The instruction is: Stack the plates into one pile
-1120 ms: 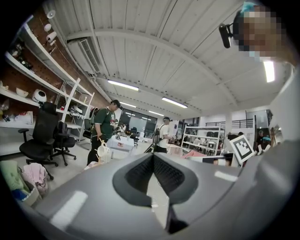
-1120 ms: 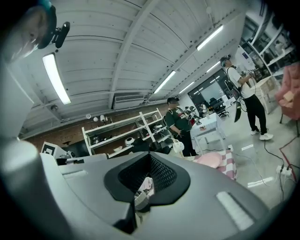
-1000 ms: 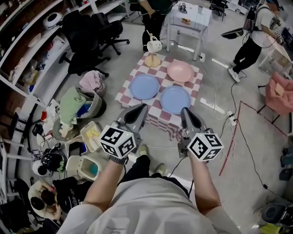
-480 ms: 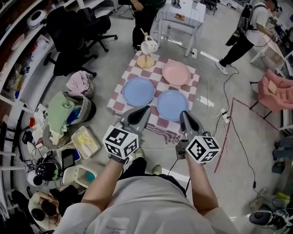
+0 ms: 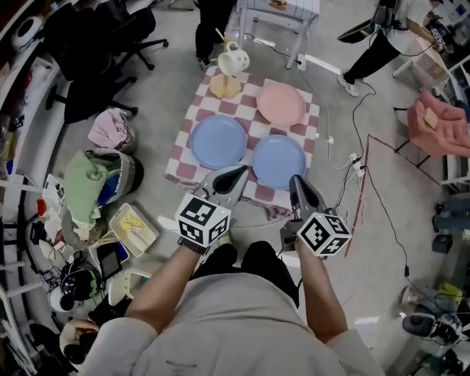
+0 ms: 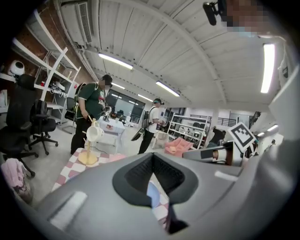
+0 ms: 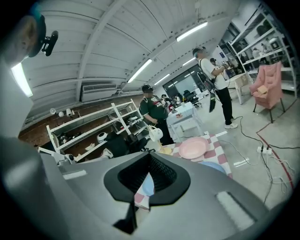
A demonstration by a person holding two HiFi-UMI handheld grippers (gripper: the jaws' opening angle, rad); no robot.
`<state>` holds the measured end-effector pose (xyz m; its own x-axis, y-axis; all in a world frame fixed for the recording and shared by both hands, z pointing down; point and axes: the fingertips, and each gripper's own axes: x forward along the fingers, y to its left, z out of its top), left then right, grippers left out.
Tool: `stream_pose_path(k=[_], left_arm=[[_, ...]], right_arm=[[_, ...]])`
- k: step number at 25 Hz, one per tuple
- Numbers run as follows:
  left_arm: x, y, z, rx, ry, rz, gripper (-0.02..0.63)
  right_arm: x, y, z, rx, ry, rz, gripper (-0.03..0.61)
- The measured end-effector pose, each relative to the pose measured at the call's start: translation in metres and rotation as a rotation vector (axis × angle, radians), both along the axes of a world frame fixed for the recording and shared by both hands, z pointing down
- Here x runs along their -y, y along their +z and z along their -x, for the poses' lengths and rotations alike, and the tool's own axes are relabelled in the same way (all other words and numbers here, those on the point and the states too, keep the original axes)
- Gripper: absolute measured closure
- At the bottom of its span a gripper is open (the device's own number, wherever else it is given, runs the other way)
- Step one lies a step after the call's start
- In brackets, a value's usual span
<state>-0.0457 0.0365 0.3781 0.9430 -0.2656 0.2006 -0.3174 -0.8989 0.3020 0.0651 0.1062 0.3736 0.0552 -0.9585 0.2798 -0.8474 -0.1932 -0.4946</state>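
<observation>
1. While the three plates lie unstacked on the checkered cloth, both claws hang just short of its near edge. The left gripper and the right gripper are each clenched on nothing, jaws pressed together at the tips.
2. Only the head view shows the full layout. The left blue plate and the right blue plate sit side by side on the cloth's near half, not touching. The pink plate lies at the cloth's far right, apart from both.
3. At the cloth's far left corner a cream mug hangs tilted on a wooden stand.
4. The gripper views give what the head view cannot: each shows a sliver of blue plate through the notch behind its closed jaws. The left gripper view also catches the right gripper's marker cube.
5. Those views alone show the room overhead, a white ribbed ceiling with strip lights, and white wall shelves beyond the cloth.
6. The cloth lies on a grey concrete floor. Cables trail off its right side, and bags and bins crowd its left.
7. Beyond the cloth's far edge stands a white table with a person in a green top beside it. A pink armchair sits well off to the cloth's right.
</observation>
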Motion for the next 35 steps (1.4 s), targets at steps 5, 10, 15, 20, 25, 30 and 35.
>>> stream_pose_path(k=[5,10,15,20,25,30,35], left_arm=[[0.004,0.039,-0.010,0.044,0.021,0.085,0.612],[0.004,0.090,-0.023,0.106,0.020,0.212,0.612],[0.004,0.138,-0.041,0.188,0.020,0.301,0.612],[0.004,0.192,-0.058,0.255,-0.016,0.418,0.612],[0.010,0.243,-0.065,0.302,-0.094,0.583,0.612],[0.014,0.291,-0.069,0.364,-0.159,0.699,0.598],[0.018,0.322,-0.076,0.403,-0.216,0.768,0.575]], right_arm=[[-0.007,0.041,-0.017,0.042,0.079,0.085,0.569],[-0.015,0.085,-0.033,0.112,0.135,0.156,0.569],[-0.017,0.131,-0.057,0.172,0.169,0.229,0.568],[-0.025,0.178,-0.082,0.222,0.216,0.302,0.566],[-0.027,0.224,-0.101,0.257,0.250,0.382,0.563],[-0.031,0.274,-0.117,0.324,0.273,0.472,0.526],[-0.037,0.311,-0.130,0.359,0.308,0.561,0.508]])
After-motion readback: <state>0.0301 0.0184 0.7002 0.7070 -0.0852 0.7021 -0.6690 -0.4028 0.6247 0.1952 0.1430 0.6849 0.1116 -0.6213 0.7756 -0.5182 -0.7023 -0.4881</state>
